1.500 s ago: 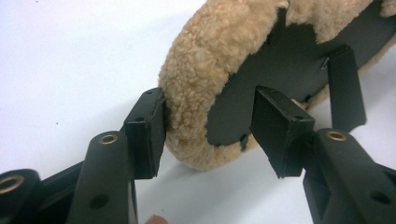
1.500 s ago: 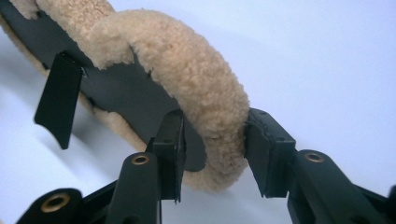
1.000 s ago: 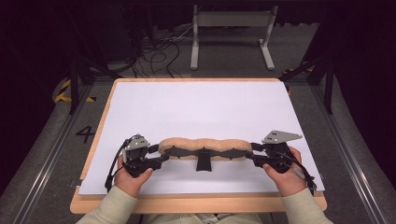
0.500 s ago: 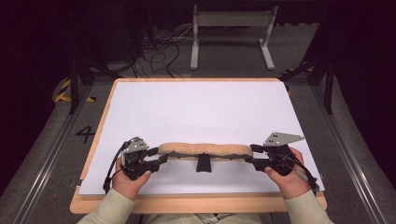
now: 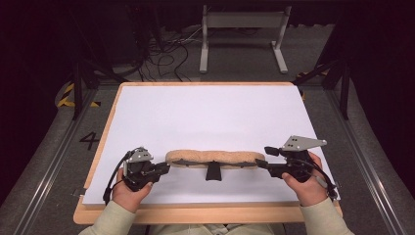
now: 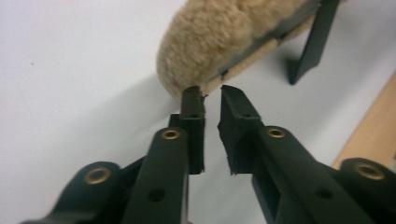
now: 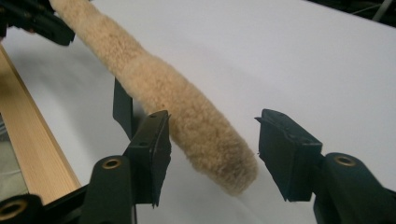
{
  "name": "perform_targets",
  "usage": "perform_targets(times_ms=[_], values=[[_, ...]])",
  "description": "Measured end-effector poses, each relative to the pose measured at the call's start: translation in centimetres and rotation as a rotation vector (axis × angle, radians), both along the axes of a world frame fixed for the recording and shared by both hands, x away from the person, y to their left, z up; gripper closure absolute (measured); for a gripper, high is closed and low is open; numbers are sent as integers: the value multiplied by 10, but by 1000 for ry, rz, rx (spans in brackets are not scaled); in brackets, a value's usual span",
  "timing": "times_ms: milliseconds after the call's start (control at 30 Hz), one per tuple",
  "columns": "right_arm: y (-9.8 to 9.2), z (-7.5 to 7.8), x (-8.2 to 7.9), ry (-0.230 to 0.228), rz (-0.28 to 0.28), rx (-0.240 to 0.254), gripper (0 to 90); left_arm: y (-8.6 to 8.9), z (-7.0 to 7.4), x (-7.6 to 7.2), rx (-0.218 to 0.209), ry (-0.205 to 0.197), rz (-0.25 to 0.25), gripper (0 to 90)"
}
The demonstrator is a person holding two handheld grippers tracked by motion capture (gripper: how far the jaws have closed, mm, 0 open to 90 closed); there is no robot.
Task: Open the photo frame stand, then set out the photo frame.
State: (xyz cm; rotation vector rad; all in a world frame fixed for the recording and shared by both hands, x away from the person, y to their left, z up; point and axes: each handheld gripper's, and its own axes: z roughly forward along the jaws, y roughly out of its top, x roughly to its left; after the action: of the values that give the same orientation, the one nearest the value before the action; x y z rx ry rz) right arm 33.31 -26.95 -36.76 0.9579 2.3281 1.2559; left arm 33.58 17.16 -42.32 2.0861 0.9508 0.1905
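A long tan fleece pad [image 5: 215, 157] with a black bracket [image 5: 213, 171] under its middle lies across the near part of the white table [image 5: 210, 112]. My left gripper [image 5: 165, 168] is at the pad's left end. Its jaws have just been closing and now stand almost together, pinching the thin edge of the fleece pad [image 6: 210, 42] at the left gripper [image 6: 210, 93] tips. My right gripper [image 5: 264, 157] is at the pad's right end. Its jaws have just been opening, and the right gripper [image 7: 212, 116] straddles the fleece pad [image 7: 187, 116] without pressing on it.
The table's wooden front edge [image 5: 195, 213] runs just below both hands. Behind the table stand a metal frame [image 5: 242, 29] and loose cables [image 5: 166, 58] on the floor. A painted 4 [image 5: 90, 140] marks the floor at left.
The pad looked lumpy a second ago and now lies straight and flat. The left jaws have come together at its end, and the right jaws have spread wider.
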Motion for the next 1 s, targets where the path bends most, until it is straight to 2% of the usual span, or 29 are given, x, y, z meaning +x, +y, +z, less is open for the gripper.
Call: perform_targets(times_ms=[33,100,167,267,400,567,833,1000], values=[[0,0,0,0,0,0,452,0,0,0,0,0,0,858],[-5,2,0,-14,-25,13,469,-7,1,-4,23,-3,-62,881],[-7,2,1,-19,-40,15,479,-12,0,-4,35,5,-93,896],[-9,0,2,-23,-55,12,501,-19,-5,-1,65,10,-122,899],[-12,-3,5,-10,-76,4,565,-26,-11,4,93,14,-131,899],[-17,-4,7,-19,-100,1,642,-31,-13,8,108,11,-128,900],[-25,-9,12,-16,-135,7,692,-38,-19,14,143,1,-125,900],[-27,-20,20,-11,-170,-13,756,-41,-22,16,165,-15,-91,900]])
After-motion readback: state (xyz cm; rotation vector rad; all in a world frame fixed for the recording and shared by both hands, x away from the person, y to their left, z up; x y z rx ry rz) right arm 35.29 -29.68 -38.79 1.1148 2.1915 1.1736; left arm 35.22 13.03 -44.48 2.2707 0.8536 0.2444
